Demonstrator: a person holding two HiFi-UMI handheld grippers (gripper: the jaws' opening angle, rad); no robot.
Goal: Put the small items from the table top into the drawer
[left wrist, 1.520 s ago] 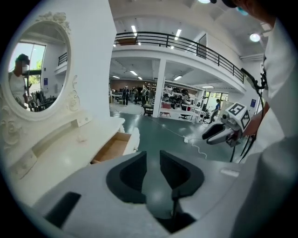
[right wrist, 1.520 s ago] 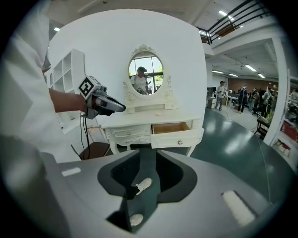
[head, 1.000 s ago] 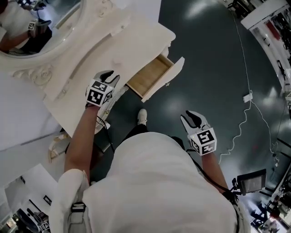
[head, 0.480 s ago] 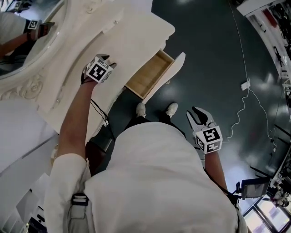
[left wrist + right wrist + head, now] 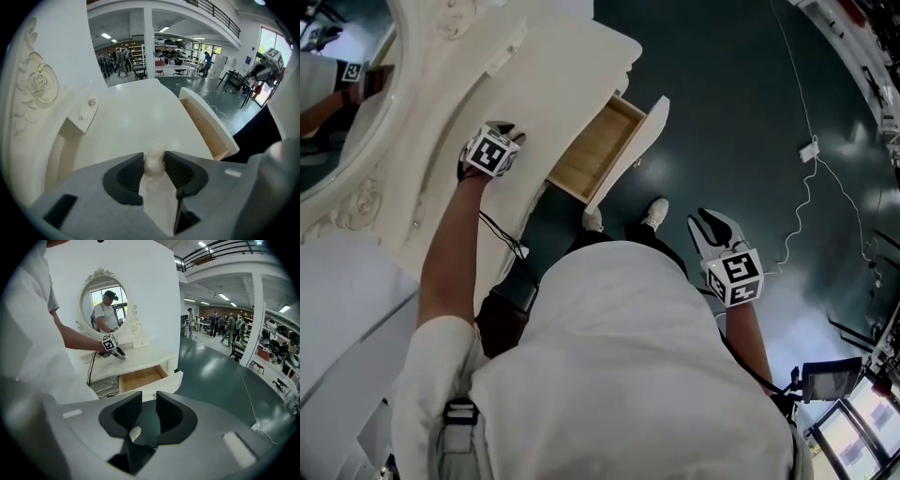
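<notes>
One small pale lump [image 5: 153, 165] sits on the white surface [image 5: 562, 84] between the left claw's [image 5: 503, 131] closing jaws, whose pads are just meeting it. A shallow pinch could squirt it away or drop it short of the open drawer [image 5: 595, 150], while the right claw [image 5: 149, 411], closing on nothing, hangs idle over the floor.

Head view looks steeply down; all views share drawer [image 5: 598, 150]

Seen from my head, my left gripper [image 5: 499, 137] covered its own closing jaws. The small pale translucent lump [image 5: 153, 162] between them was too blurred to identify. The white-framed oval mirror [image 5: 337, 103] ran off the upper left.
</notes>
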